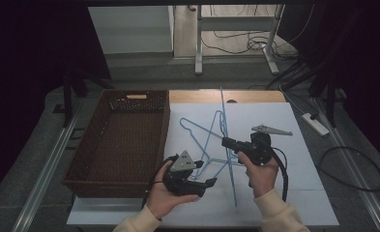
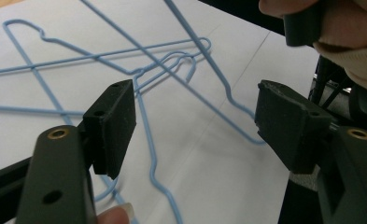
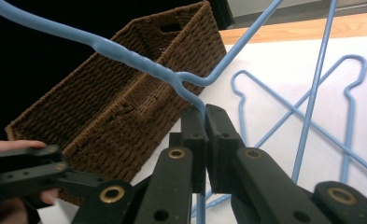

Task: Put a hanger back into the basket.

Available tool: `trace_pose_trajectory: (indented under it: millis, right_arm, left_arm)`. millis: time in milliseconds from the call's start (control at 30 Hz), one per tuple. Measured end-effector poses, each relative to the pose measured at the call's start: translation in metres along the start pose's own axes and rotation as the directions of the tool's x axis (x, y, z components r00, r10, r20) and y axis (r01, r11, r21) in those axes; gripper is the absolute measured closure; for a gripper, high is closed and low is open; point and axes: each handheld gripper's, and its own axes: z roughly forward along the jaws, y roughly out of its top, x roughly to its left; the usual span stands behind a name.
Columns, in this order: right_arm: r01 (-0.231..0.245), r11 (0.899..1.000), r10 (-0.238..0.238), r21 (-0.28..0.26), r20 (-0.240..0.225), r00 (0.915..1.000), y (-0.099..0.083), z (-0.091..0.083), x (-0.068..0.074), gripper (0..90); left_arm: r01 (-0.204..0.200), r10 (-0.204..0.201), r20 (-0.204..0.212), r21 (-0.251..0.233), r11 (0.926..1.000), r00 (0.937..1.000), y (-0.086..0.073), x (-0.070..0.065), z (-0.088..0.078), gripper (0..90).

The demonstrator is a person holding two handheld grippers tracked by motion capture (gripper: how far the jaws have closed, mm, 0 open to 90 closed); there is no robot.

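Couldn't make out a single brand, label or bit of writing anywhere, so on to counting. One brown woven wicker basket (image 1: 120, 140) sat on the far side of the left gripper (image 1: 208, 183) from the right one. The thin blue wire hangers were tangled; I could separate two lying flat (image 1: 197, 129) plus the one being held (image 3: 139, 60), though the overlap made an exact count shaky. The right gripper (image 3: 204, 112) had its black jaws pressed together, pinching that held hanger on its wire just below a bend, so it stuck up off the white table sheet (image 1: 294, 159). The left gripper had its jaws spread wide, nothing between the pads, with the flat hangers lying on the sheet just past its tips.
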Motion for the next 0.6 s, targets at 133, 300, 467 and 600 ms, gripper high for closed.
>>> trace_pose_trajectory:
  millis: [133, 300, 467, 600]
  right_arm:
    - [-0.006, 1.0, 0.005, -0.006, -0.004, 1.0, -0.001, 0.001, 0.001, 87.7]
    - [-0.014, 1.0, 0.014, -0.016, -0.008, 0.9999, -0.001, 0.0, 0.0, 87.6]
    - [-0.024, 0.999, 0.023, -0.033, -0.013, 0.9996, -0.001, -0.001, 0.001, 87.6]
    - [-0.033, 0.998, 0.032, -0.048, -0.017, 0.9993, -0.001, -0.002, 0.001, 87.6]
  left_arm:
    - [0.015, -0.015, 0.006, -0.004, 0.9999, 0.9999, 0.004, 0.0, 0.011, 30.9]
    - [0.041, -0.041, 0.012, -0.007, 0.9991, 0.9991, 0.008, 0.001, 0.026, 32.5]
    - [0.058, -0.058, 0.019, -0.016, 0.9982, 0.9981, 0.012, 0.001, 0.039, 34.3]
    - [0.071, -0.07, 0.024, -0.019, 0.9973, 0.9973, 0.015, 0.002, 0.049, 37.5]
